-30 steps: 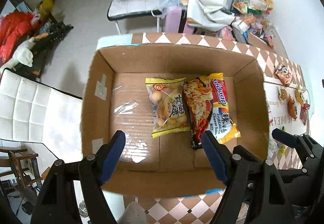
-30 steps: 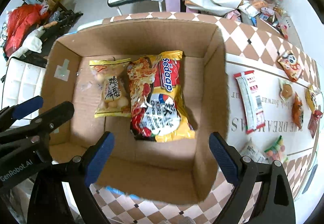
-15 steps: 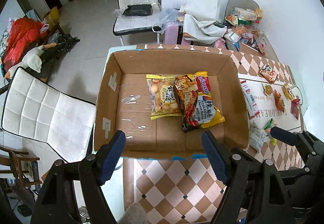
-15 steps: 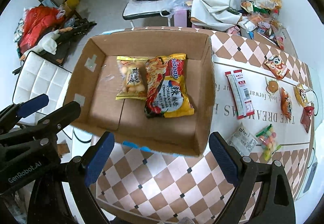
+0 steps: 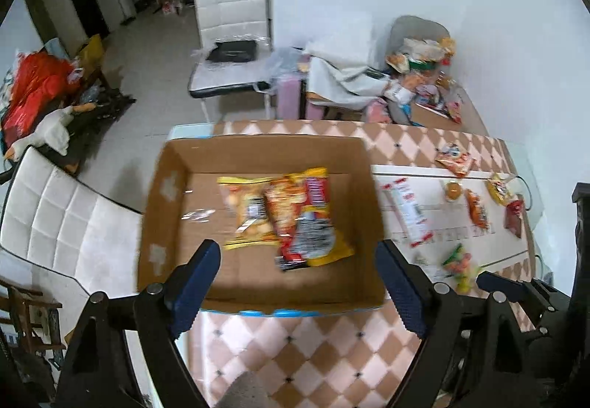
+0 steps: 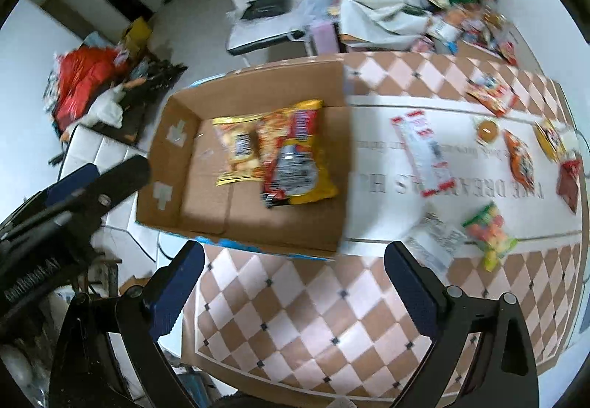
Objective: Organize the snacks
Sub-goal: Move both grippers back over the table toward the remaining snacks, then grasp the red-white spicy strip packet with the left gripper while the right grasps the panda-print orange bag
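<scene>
An open cardboard box sits at the left end of the checkered table. Inside lie a yellow snack bag and a red-and-yellow noodle packet. Several loose snacks lie on the white mat to the right: a long white-and-red packet, a green candy bag, a white sachet. My left gripper is open and empty, above the box's near edge. My right gripper is open and empty, above the table in front of the box.
White chairs stand to the left and behind the table. More small snack packets lie at the mat's right end. A pile of bags sits beyond the table's far end. A red bag lies on the floor.
Both grippers have pulled back and up from the box, so the box looks smaller and more of the table shows. Both stay open and empty.
</scene>
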A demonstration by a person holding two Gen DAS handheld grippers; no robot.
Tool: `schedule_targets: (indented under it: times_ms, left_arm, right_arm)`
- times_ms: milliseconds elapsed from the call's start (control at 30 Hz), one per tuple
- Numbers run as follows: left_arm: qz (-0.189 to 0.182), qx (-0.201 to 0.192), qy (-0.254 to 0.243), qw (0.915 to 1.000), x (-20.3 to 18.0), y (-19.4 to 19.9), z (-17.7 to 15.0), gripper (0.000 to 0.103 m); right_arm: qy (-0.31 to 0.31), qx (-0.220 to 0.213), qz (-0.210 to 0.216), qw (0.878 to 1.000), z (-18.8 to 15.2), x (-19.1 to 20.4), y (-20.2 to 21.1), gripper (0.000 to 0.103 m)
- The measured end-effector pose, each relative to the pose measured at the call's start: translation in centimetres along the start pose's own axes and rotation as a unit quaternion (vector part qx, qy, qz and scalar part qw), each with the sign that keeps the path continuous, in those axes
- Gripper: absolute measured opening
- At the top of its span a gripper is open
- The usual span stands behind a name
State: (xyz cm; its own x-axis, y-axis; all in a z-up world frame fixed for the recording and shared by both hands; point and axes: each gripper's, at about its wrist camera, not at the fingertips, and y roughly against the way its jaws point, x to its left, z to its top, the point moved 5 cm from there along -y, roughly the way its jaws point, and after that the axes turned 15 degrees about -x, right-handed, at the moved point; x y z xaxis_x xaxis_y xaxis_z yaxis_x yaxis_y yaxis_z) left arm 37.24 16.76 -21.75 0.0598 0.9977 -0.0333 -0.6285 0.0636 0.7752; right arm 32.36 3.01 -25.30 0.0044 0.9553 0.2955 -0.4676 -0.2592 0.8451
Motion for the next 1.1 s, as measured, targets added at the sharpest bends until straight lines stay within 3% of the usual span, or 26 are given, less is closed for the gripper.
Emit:
schedule_targets:
  times_ms: [167, 300, 433, 567, 800, 1100]
  left_arm:
    - [-0.022, 0.039, -0.017, 0.9989, -7.7, -3.1, 0.6, 0.086]
    - [-0.036, 0.089, -0.034, 0.9948, -14.0, -7.8, 0.5, 0.086]
    - [-0.051, 0.172, 0.003, 0.9838, -18.1, -14.6, -0.7, 0.086]
    - [-0.044, 0.234, 0.037, 0.9705, -20.0, -20.4, -2.5, 0.086]
    - [-0.022, 0.297, 0.063, 0.9525, -20.7, -27.6, -5.2, 0.086]
    - [0.000, 0.334, 0.073, 0.9398, -20.9, -31.1, -7.2, 0.086]
  right_arm:
    - [-0.058, -0.005, -0.044, 0.997, 2.3, -9.8, 1.1, 0.100]
    - [-0.116, 0.002, -0.076, 0.990, 4.4, -19.5, 0.4, 0.100]
    - [-0.156, 0.025, -0.088, 0.983, 5.7, -27.1, -1.9, 0.100]
    - [-0.188, 0.057, -0.090, 0.976, 7.0, -33.3, -5.6, 0.100]
    - [-0.215, 0.113, -0.091, 0.966, 6.8, -38.5, -12.6, 0.098]
    - [-0.209, 0.154, -0.080, 0.962, 6.0, -39.3, -17.3, 0.095]
